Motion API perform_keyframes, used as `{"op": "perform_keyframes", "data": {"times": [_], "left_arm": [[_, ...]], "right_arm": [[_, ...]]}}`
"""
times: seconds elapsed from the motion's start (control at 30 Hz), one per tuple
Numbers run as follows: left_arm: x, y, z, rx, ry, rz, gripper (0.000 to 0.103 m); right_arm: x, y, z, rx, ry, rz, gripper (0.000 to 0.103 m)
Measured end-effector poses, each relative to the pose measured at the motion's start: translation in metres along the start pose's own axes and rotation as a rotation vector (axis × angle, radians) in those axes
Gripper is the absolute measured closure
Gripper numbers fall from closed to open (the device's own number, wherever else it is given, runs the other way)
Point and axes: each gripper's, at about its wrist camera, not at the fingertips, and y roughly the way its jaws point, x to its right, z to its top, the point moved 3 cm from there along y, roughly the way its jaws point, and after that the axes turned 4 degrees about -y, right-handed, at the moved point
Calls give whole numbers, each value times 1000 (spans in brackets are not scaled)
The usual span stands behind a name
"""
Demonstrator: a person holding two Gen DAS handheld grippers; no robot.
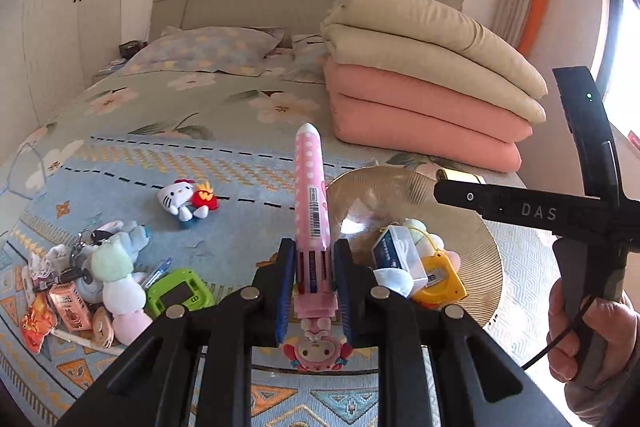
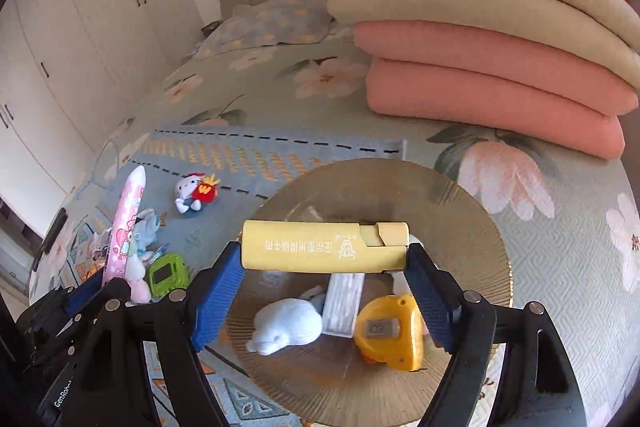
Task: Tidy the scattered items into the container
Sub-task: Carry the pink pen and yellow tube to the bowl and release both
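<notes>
My right tongs [image 2: 324, 267] grip a yellow lighter [image 2: 325, 247] by its two ends, long axis crosswise between the blue pads, jaws wide to span its length. It hangs directly over the gold dish [image 2: 472, 227] on the bed, above the things already in it: a white plush [image 2: 286, 325], a small white box [image 2: 342, 303] and a yellow tape measure [image 2: 390, 333]. Judgement: the drop is straight down; opening the jaws should land it inside the rim, no sideways travel needed.

My left tongs [image 1: 313, 267] are closed narrow on a fat pink pen [image 1: 310, 195], long axis running forward along the fingers, tip pointing away and up, charm end toward the camera. The dish lies to the right of and beyond these tongs, so the pen needs a swing to the right before release. The right side looks nearer to dropping.

Left view only: the loose pile on the bedspread [image 1: 192, 107] at far left, including a pale plush [image 1: 120, 279], a green gadget [image 1: 180, 293] and small packets, plus the cat doll [image 1: 186, 197] lying apart. It also shows the right hand [image 1: 588, 339] on its handle. Right view only: straight down into the dish, lighter squarely over its middle. It catches the pen at its left edge, and the doll and green gadget too, well apart from the dish.
</notes>
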Motion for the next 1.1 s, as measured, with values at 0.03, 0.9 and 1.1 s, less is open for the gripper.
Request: {"op": "perform_keyframes", "data": {"times": [0.03,0.9,1.1], "left_arm": [[8,5,0,-9,14,-7,87],[47,50,-15,-120,-13,-73,50],[20,37,-17,-116,-68,-50,47]], "right_arm": [[9,2,-2,-4,14,-8,23],[64,40,-43,-207,113,-104,22],[55,34,-43,-204,129,-93,22]]}}
